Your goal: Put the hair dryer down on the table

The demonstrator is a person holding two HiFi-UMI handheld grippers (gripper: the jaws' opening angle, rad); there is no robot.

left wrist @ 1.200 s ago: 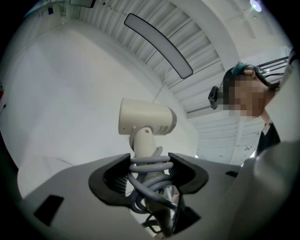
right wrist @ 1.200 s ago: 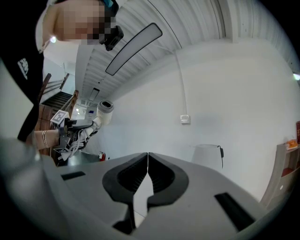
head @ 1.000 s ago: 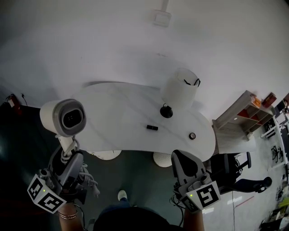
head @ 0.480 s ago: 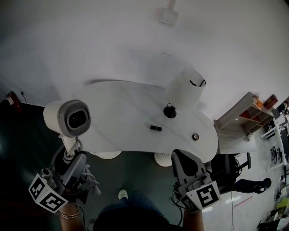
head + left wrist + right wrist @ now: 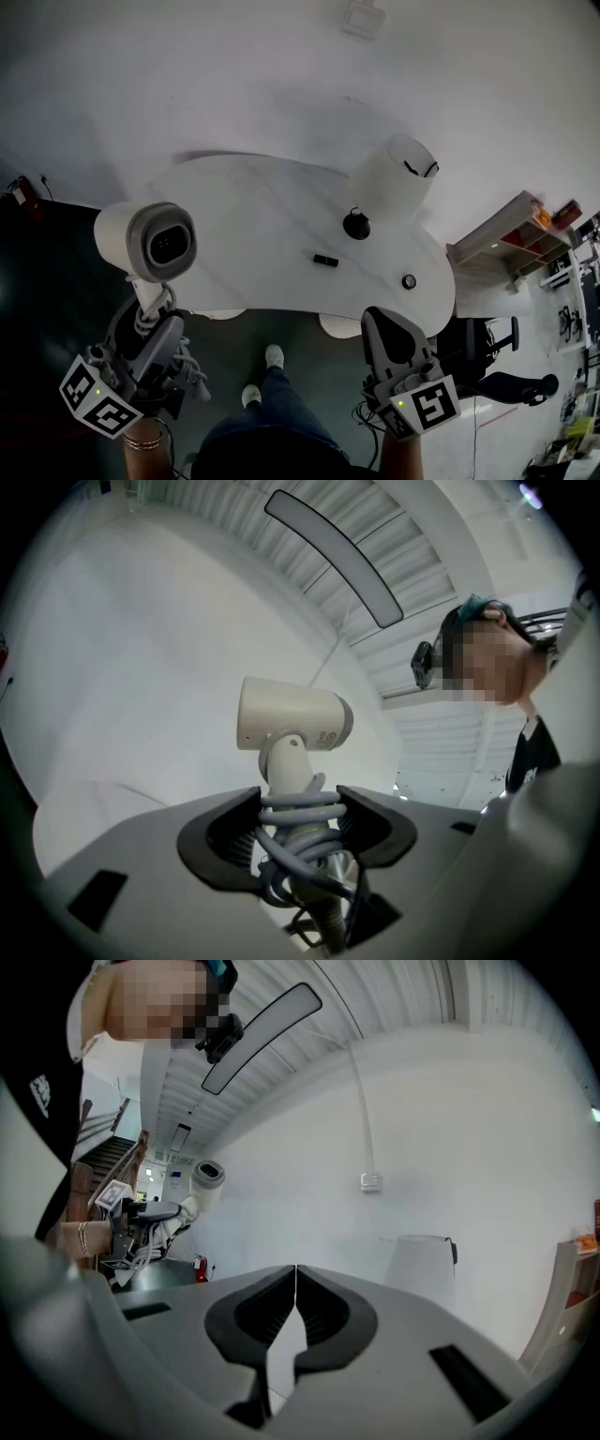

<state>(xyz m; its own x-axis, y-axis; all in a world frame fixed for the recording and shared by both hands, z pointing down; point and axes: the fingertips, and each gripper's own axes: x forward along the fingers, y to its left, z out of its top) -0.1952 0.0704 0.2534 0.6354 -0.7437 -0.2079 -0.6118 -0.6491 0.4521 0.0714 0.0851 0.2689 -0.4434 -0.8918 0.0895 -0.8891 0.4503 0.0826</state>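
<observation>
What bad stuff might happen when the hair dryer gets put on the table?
The left gripper grips the hair dryer over its coiled cord, so it might slip or twist, with the big head on top. Loose cord hanging below the gripper might snag on the table edge.
</observation>
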